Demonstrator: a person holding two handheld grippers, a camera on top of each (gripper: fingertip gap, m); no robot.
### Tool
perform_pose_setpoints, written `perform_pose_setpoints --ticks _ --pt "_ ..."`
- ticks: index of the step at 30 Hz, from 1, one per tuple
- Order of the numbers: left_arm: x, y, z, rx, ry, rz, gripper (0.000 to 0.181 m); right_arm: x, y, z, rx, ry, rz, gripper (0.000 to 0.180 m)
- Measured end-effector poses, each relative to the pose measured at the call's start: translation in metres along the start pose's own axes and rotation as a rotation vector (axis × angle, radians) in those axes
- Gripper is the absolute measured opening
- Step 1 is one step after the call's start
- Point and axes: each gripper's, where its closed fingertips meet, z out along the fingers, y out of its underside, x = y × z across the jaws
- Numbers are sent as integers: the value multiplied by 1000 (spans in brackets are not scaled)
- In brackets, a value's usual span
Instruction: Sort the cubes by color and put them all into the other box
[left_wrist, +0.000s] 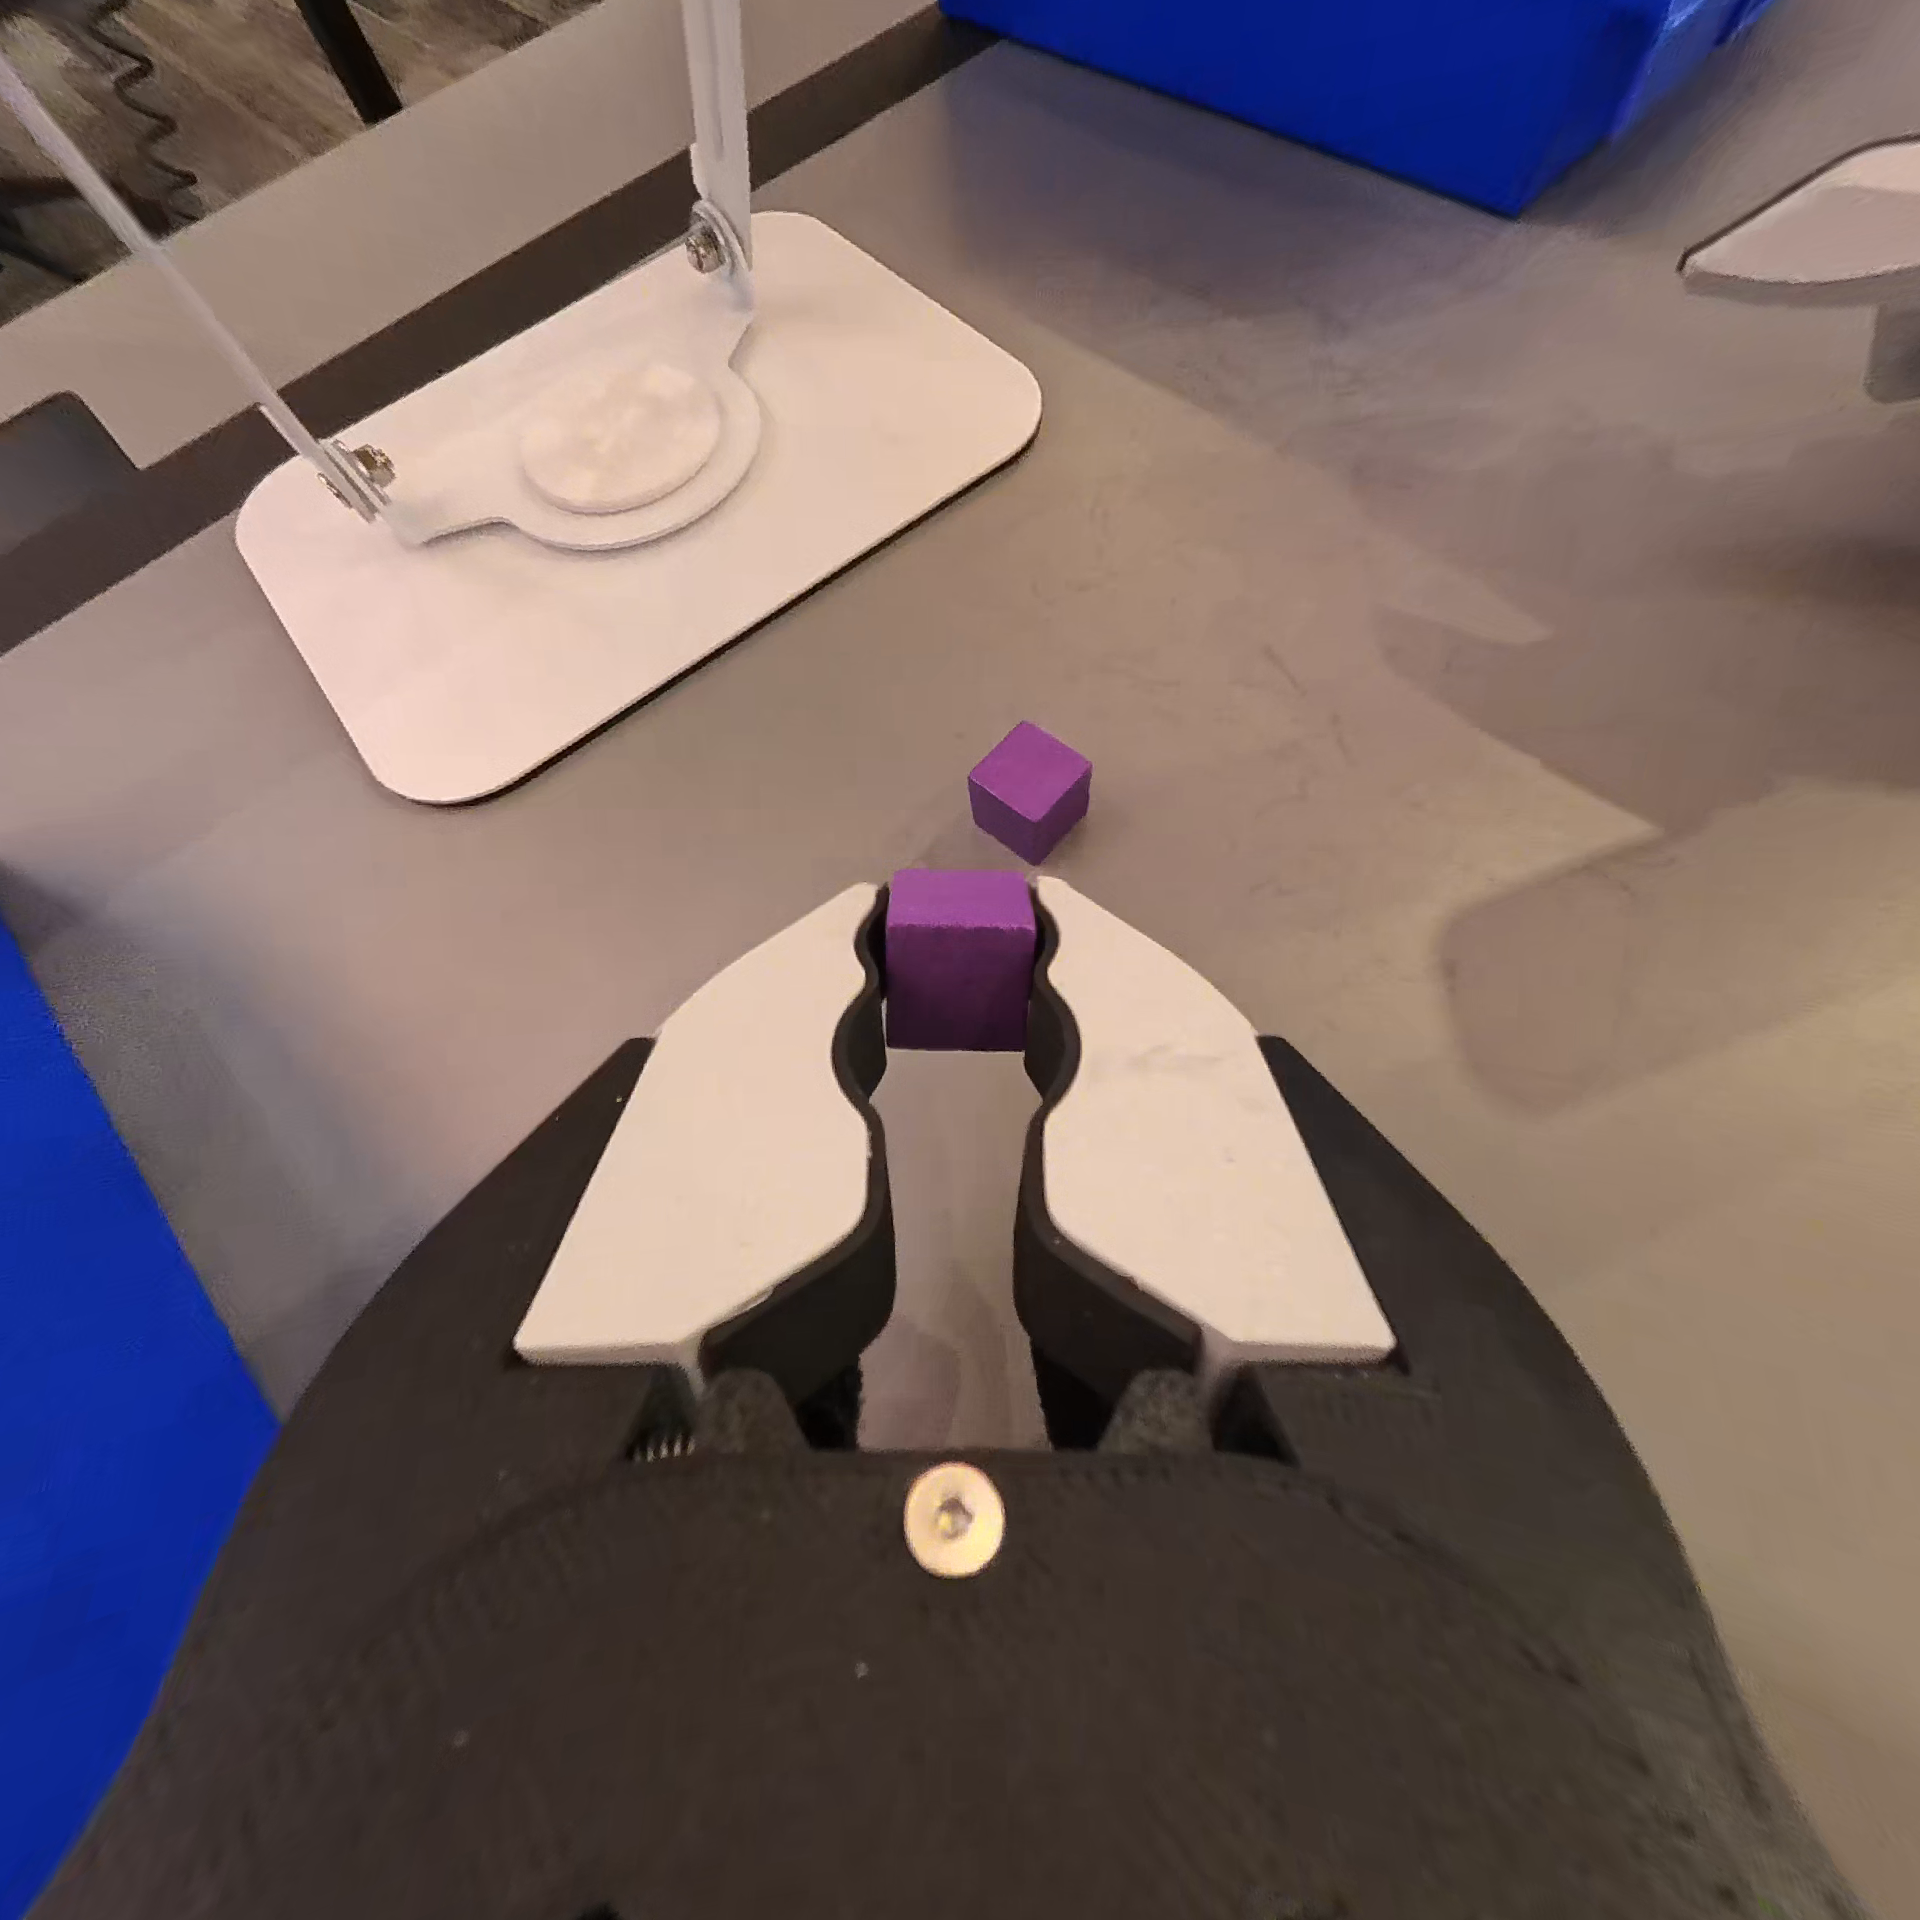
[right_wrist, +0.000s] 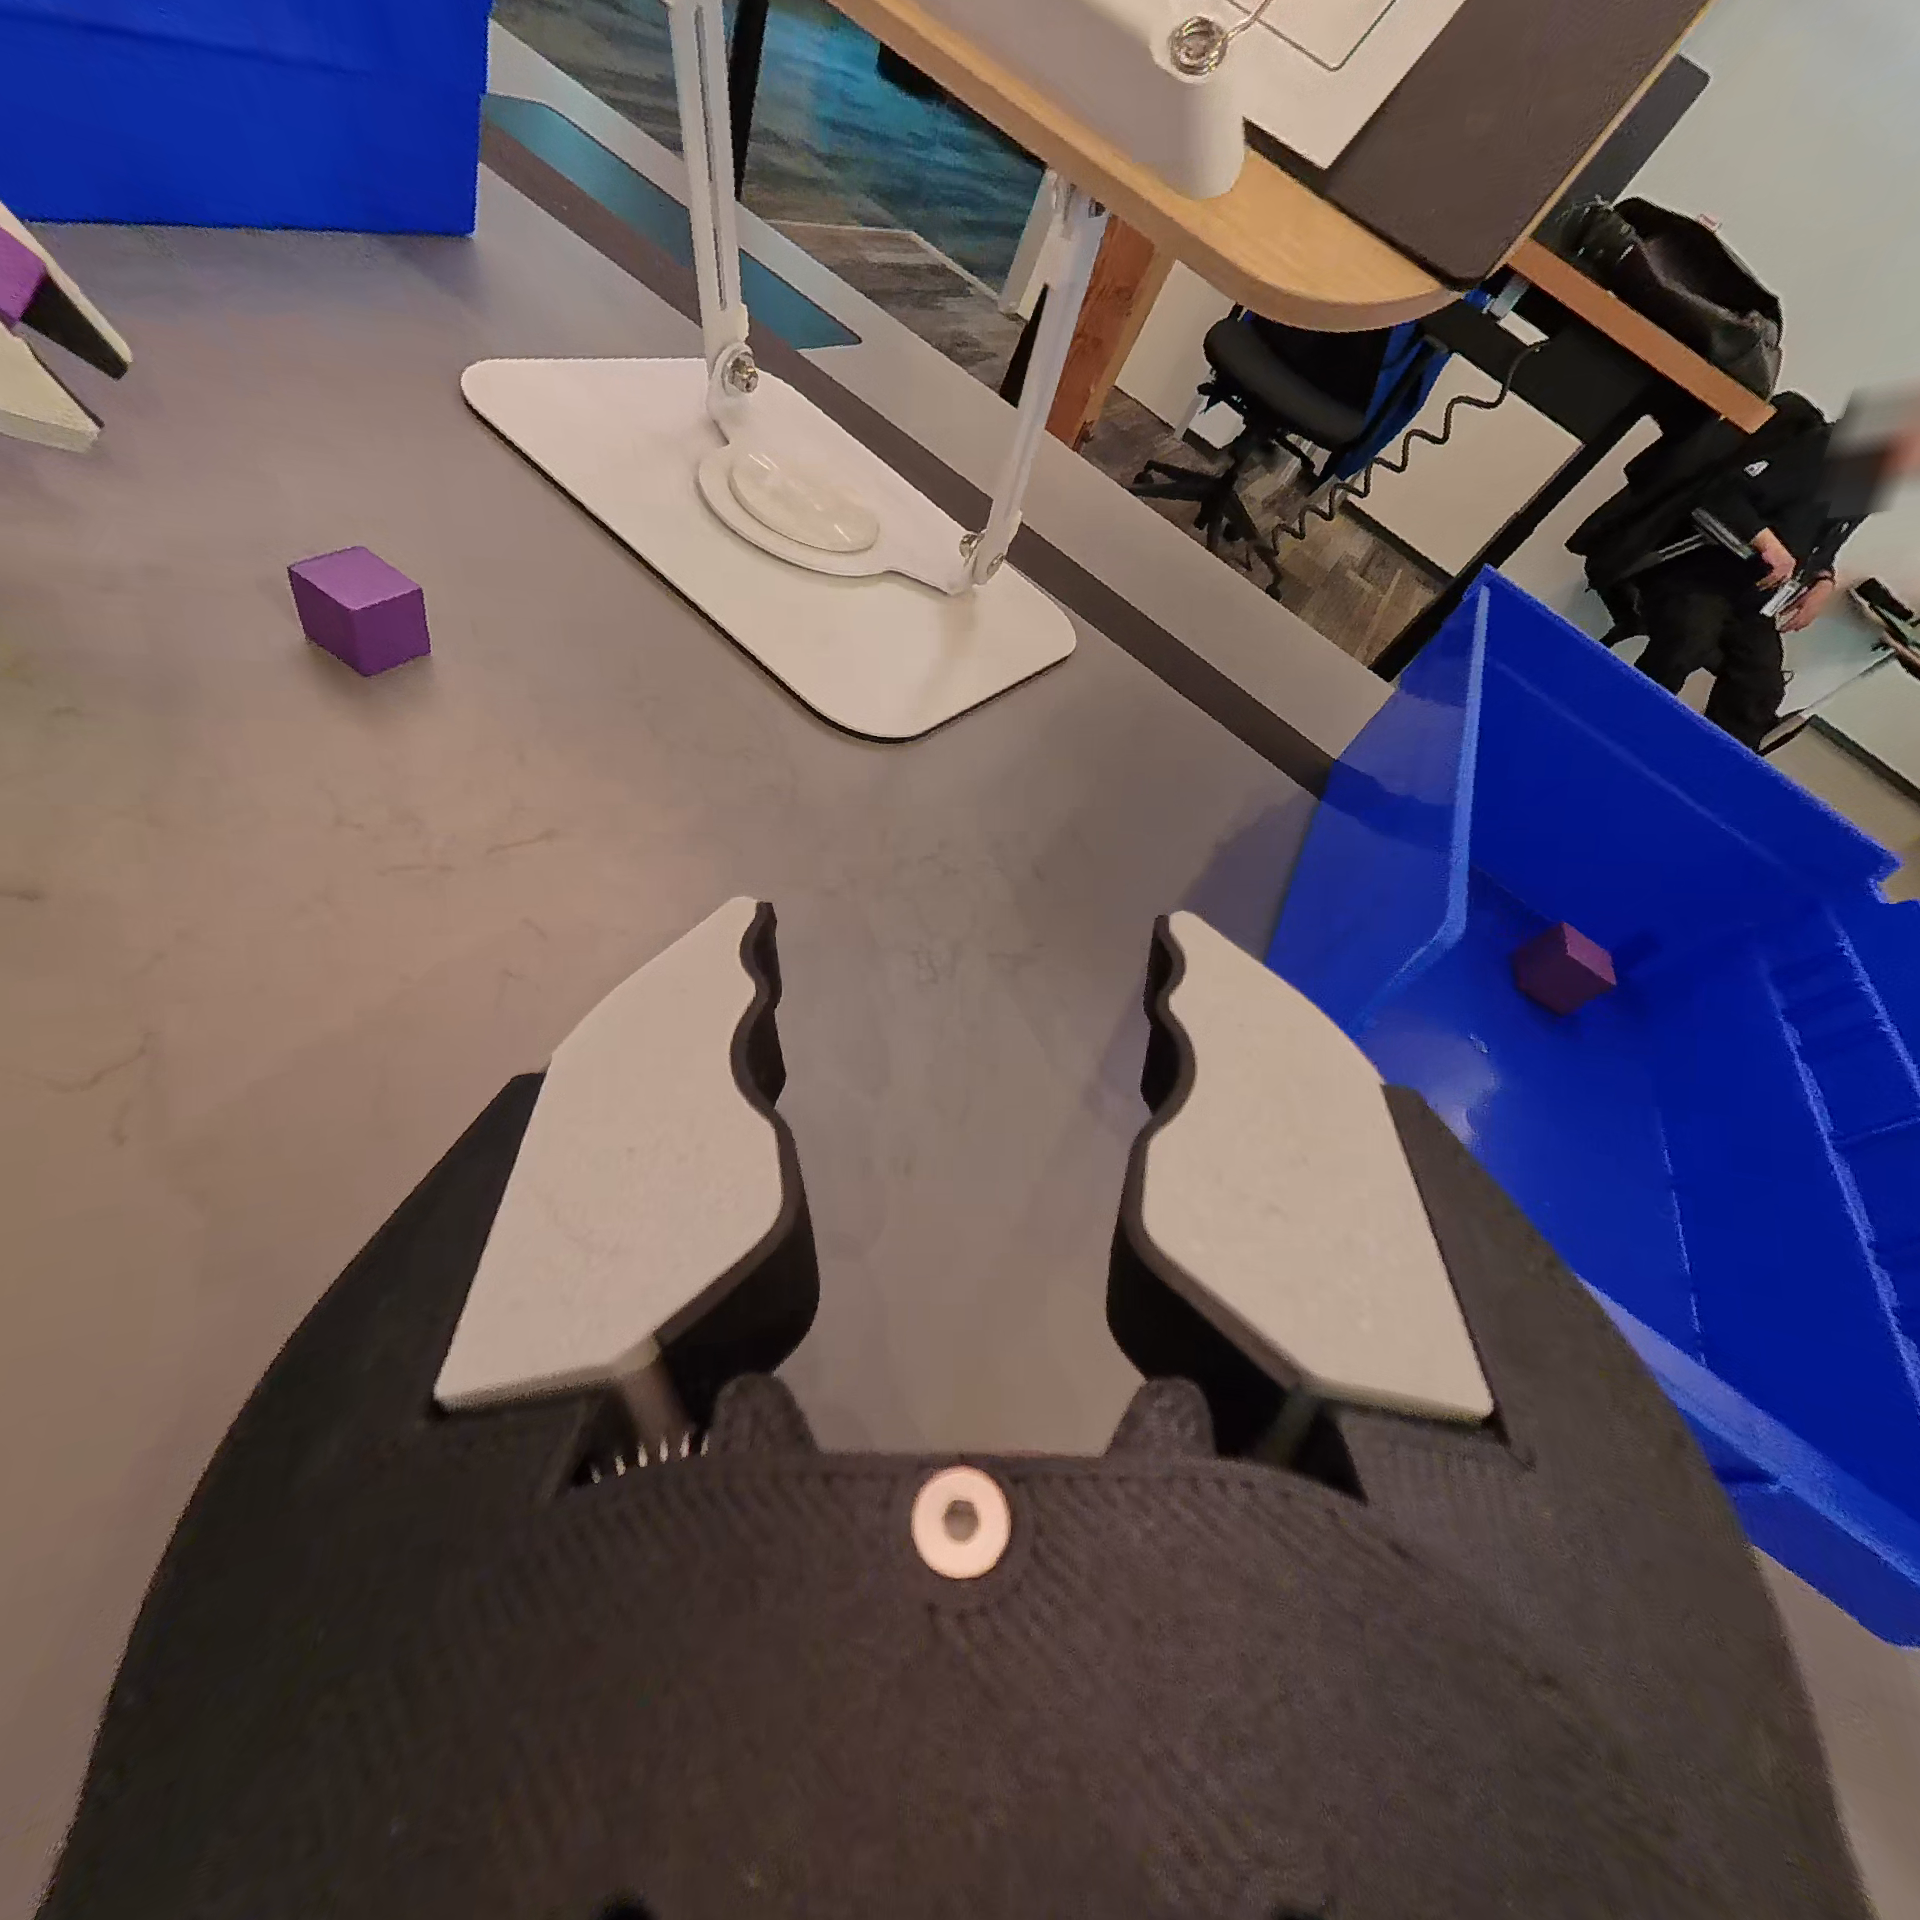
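Note:
My left gripper is shut on a purple cube held between its fingertips above the grey table. A second purple cube lies loose on the table just beyond it; it also shows in the right wrist view. My right gripper is open and empty over the table, beside a blue box at its right. A third purple cube lies inside that box. The left gripper shows at the far left of the right wrist view, with purple between its fingers.
A white lamp base with two slanted arms stands on the table beyond the cubes; it also shows in the right wrist view. Another blue box stands at the back, and shows in the right view. A person stands behind the table.

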Motion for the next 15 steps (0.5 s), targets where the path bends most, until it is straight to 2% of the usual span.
perform_pose_setpoints --ticks 8,15 --pt "0 8 4 -43 12 17 22 -11 0 5 -6 -44 -25 68" --pt "3 18 10 -151 42 74 22 -22 1 10 -18 -91 -41 69"
